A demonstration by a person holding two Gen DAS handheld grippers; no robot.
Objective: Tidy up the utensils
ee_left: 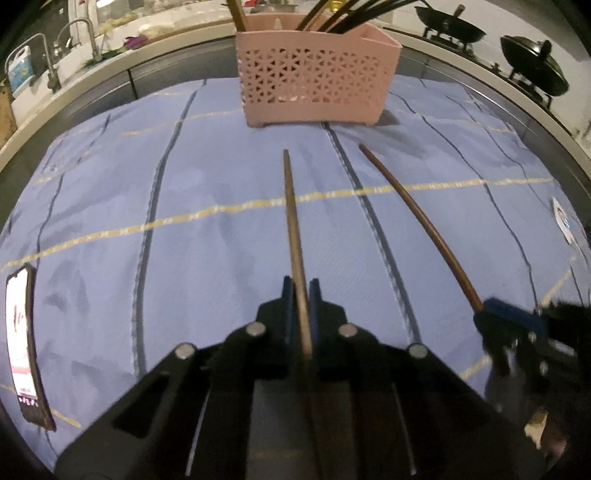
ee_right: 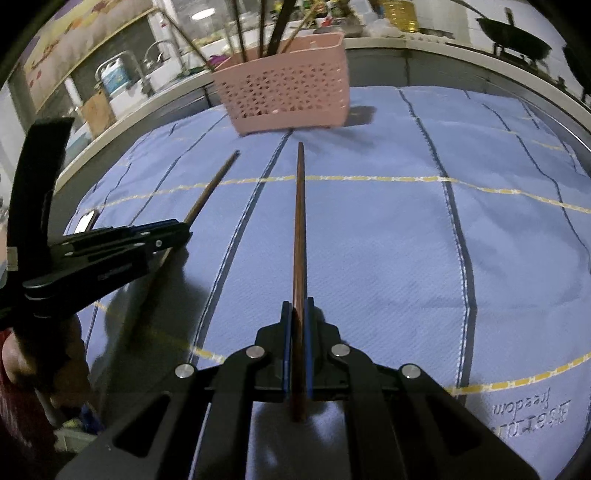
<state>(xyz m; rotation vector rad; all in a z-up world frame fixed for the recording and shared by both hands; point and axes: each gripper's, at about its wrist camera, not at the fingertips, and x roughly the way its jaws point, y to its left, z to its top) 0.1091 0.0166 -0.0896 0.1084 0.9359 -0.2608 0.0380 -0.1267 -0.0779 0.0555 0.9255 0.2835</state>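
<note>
A pink perforated utensil basket [ee_left: 314,77] stands at the far side of the blue cloth, with several dark chopsticks standing in it; it also shows in the right wrist view [ee_right: 284,96]. My left gripper [ee_left: 302,291] is shut on a brown chopstick [ee_left: 291,206] that points forward toward the basket. My right gripper [ee_right: 298,310] is shut on a second brown chopstick [ee_right: 300,206], also pointing at the basket. Each gripper shows in the other's view: the right one [ee_left: 491,314] with its chopstick [ee_left: 417,214], the left one [ee_right: 181,230] with its chopstick [ee_right: 212,184].
A blue cloth [ee_left: 203,240] with dark and yellow lines covers the table. A phone [ee_left: 24,343] lies at the cloth's left edge. Behind are a counter with a tap [ee_left: 79,33] and black woks [ee_left: 448,24] on a stove at the right.
</note>
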